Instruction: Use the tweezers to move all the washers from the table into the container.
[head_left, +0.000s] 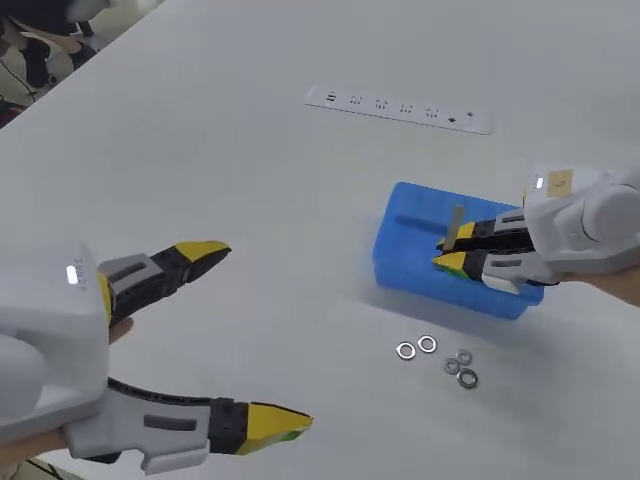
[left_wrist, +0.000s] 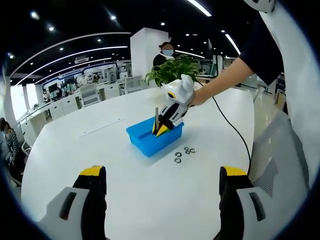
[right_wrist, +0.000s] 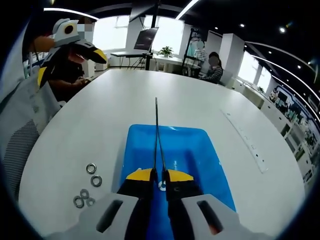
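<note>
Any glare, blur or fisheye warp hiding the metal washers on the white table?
Head view: even light, soft shadows, small metal washers sharp. Left gripper view: fisheye curves the white table; washers tiny but visible. Right gripper view: windows blown out, thin metal tweezers crisp.

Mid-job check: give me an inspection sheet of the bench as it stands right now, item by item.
Surface: white table, plain, no spills seen.
Job's things: blue container right of centre; five washers clustered on the table beside it, on the person's side; tweezers held over the container.
Clutter: white power strip lying beyond the container.
Grippers: right gripper shut on the tweezers above the container; left gripper open, holding nothing, over bare table.
Cables: one dark cable trailing across the table behind the right gripper.
Surroundings: open office, potted plant, people seated at other desks.
</note>
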